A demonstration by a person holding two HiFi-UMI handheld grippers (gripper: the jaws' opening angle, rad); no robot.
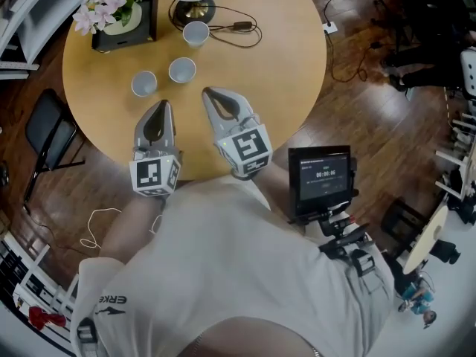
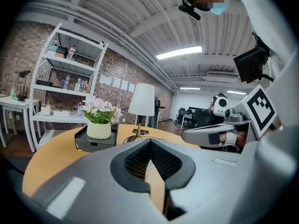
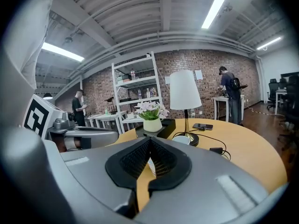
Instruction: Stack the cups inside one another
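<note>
Nearest, in the lower middle of the head view, the two tongs are held out over the near edge of the round table (image 1: pixel 275 73). The left gripper (image 1: pixel 161 107) and the right gripper (image 1: pixel 210 94) are both seen with their jaws pressed together and nothing between them. This is confirmed in each gripper view, where the ribbed pads meet at the tips. They are judged to be carried shut because no cup has been reached yet. The jaws would have to be parted before a rim could be taken.

Just beyond the tips, up and left of centre, two cups are set upright and apart from each other. The left cup (image 1: pixel 144 83) lies ahead of the left gripper, and the middle cup (image 1: pixel 182 70) lies nearer the right one. Each tool is aimed toward them, presumably so that one cup can be lifted while the other is steadied.

Higher in the frame, the third cup (image 1: pixel 195 33) is found just beside the lamp base (image 1: pixel 195 10) and its cable (image 1: pixel 239 27). No cup is nested in another, so the stacking is judged not begun.

Farthest, at the upper left, a flower pot (image 1: pixel 123 22) is kept in a black tray (image 1: pixel 152 13), away from the cups.
</note>
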